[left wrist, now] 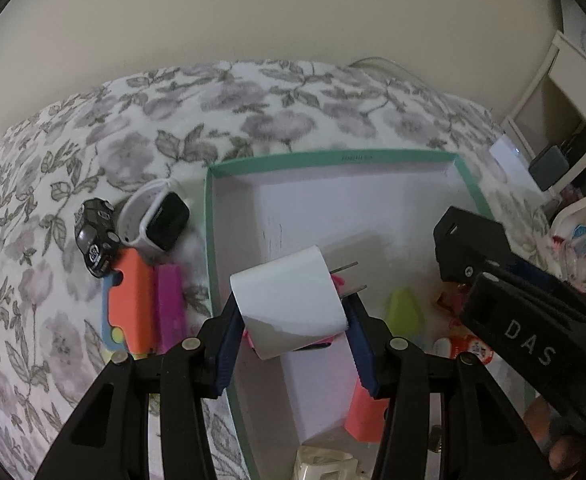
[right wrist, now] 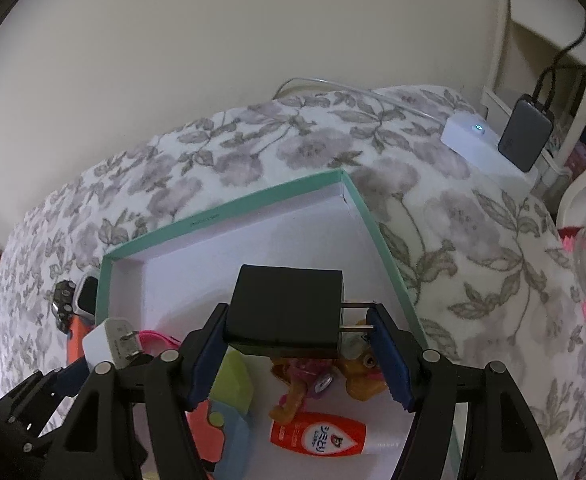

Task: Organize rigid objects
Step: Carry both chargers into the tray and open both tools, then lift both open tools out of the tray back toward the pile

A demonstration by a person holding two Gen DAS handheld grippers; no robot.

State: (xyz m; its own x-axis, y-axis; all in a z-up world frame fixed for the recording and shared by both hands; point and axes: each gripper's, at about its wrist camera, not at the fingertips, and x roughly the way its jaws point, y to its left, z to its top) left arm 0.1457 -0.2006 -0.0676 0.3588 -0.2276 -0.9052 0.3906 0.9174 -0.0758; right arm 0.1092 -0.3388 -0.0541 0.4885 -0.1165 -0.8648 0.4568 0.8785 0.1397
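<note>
Smooth, slightly glossy white plastic charger (left wrist: 289, 300) with bare metal prongs; matt black charger (right wrist: 287, 312); matt cardboard box (left wrist: 333, 158); soft floral cloth bedspread (left wrist: 93, 152); glossy toy car (left wrist: 95, 236).

Dim, soft indoor light; slight blur (fisheye edges bend, dark corners).

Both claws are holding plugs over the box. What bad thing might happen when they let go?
1. The black plug hangs above the toy dog and the little red-and-white bottle; dropped, it may knock them aside.
2. The right claw presses one pad on the thin prongs, so the plug might twist or slip early.
3. The left claw holds the white plug close to the box's green wall; it might bump the wall or land outside.
</note>
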